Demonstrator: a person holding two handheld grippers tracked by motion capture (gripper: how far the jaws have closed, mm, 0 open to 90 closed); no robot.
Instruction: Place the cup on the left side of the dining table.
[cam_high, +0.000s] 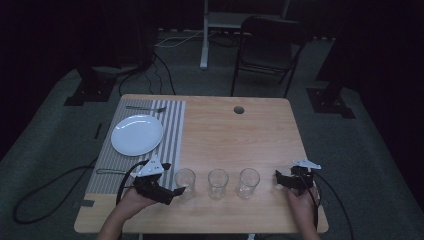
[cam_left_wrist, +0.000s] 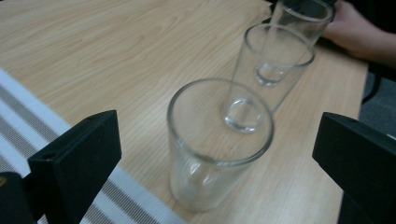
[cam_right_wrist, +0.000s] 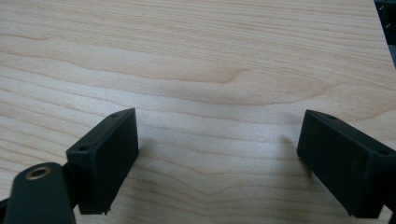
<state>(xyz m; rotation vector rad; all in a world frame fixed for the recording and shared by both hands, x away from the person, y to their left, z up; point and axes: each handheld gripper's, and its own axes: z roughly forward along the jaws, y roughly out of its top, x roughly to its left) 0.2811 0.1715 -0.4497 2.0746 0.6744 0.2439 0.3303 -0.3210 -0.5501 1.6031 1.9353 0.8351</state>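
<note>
Three clear empty glasses stand upright in a row near the table's front edge: the left glass (cam_high: 185, 183) (cam_left_wrist: 217, 144), the middle glass (cam_high: 218, 183) (cam_left_wrist: 268, 70) and the right glass (cam_high: 248, 182) (cam_left_wrist: 301, 18). My left gripper (cam_high: 175, 192) (cam_left_wrist: 217, 140) is open, its jaws spread wide on either side of the left glass without touching it. My right gripper (cam_high: 278, 180) (cam_right_wrist: 218, 135) is open just right of the right glass, over bare wood with nothing between its jaws.
A striped placemat (cam_high: 172, 125) covers the left of the wooden table (cam_high: 240, 140), with a white plate (cam_high: 137, 135), a fork (cam_high: 145, 108) behind it and a utensil (cam_high: 112, 171) in front. A cable hole (cam_high: 239, 109) lies far centre. A chair (cam_high: 267, 45) stands beyond.
</note>
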